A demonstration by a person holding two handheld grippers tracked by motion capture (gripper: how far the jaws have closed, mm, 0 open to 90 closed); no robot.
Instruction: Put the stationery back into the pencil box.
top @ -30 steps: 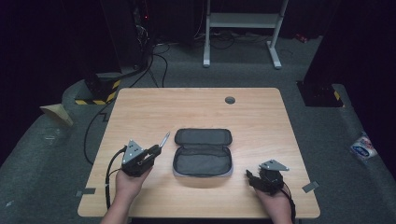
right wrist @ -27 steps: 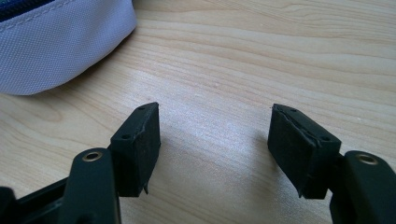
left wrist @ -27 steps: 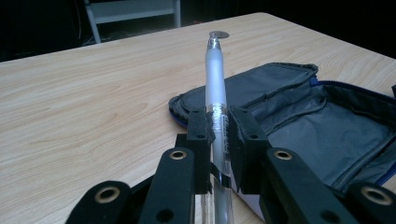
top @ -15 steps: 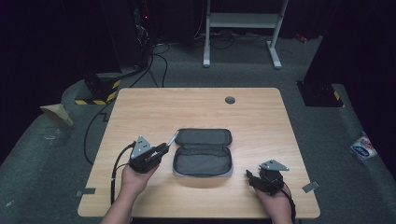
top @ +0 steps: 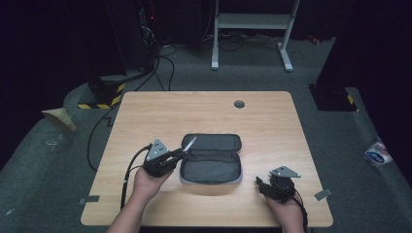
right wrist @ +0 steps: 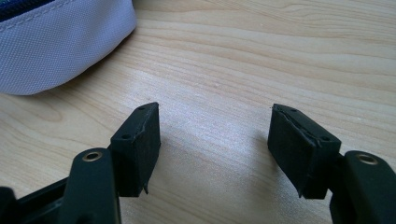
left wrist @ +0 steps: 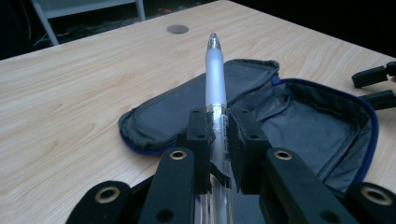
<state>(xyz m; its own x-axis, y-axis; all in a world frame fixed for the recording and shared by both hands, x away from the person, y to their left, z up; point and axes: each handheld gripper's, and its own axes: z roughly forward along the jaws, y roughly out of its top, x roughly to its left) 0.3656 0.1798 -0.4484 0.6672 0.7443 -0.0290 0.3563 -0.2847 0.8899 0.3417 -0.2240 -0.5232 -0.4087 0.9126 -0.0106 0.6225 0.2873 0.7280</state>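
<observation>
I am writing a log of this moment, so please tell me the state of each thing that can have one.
Pencil case: unzipped, lying open flat on the table, nothing visible inside.
Pen: clamped, tip pointing over the open case.
Left hand-held gripper: shut on the pen.
Right hand-held gripper: open, holding nothing, low over bare table beside the case.

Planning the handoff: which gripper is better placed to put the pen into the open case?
Left. The left gripper already clamps the pen above the open case; the right gripper rests open beside it.

Left gripper (top: 178,154) — pen (top: 189,143) nearer case (top: 212,166)
</observation>
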